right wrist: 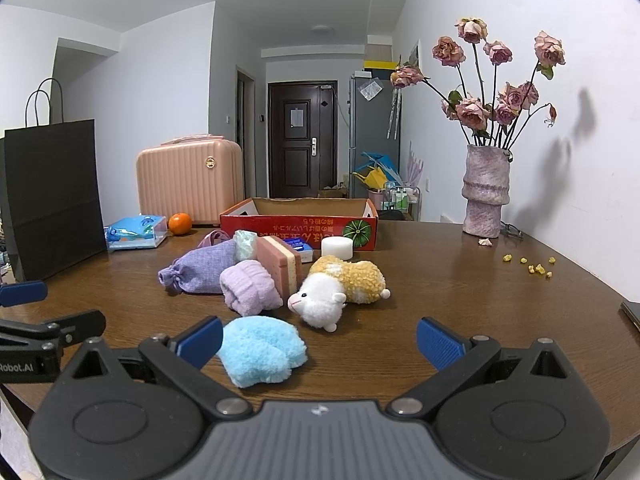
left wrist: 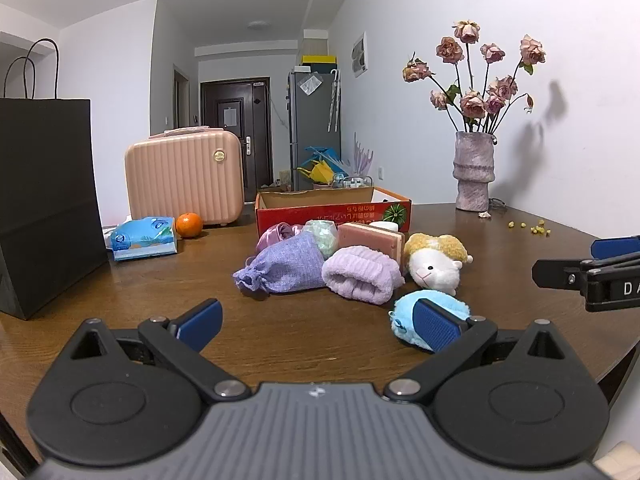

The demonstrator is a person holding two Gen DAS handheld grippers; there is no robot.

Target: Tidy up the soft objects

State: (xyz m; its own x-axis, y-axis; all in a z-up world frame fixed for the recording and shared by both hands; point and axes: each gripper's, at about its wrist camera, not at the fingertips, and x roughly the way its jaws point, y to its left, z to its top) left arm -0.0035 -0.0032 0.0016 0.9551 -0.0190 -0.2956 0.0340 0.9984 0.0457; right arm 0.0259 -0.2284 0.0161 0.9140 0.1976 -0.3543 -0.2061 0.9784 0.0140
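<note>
Soft objects lie in a pile on the brown table (left wrist: 280, 332): a blue fluffy toy (left wrist: 404, 316) (right wrist: 260, 352), a sheep plush (left wrist: 436, 262) (right wrist: 336, 292), a rolled lilac towel (left wrist: 360, 274) (right wrist: 250, 292), a purple drawstring pouch (left wrist: 284, 266) (right wrist: 200, 270) and a pink sponge (left wrist: 370, 236) (right wrist: 280, 266). An open red cardboard box (left wrist: 332, 208) (right wrist: 300, 224) stands behind them. My left gripper (left wrist: 318, 326) is open and empty, its right finger in front of the blue toy. My right gripper (right wrist: 320, 344) is open and empty, the blue toy just inside its left finger.
A black paper bag (left wrist: 44, 208) stands at the left. A pink case (left wrist: 184, 176), a tissue pack (left wrist: 144, 238) and an orange (left wrist: 189, 225) are at the back left. A vase of dried roses (left wrist: 474, 168) stands at the back right by the wall.
</note>
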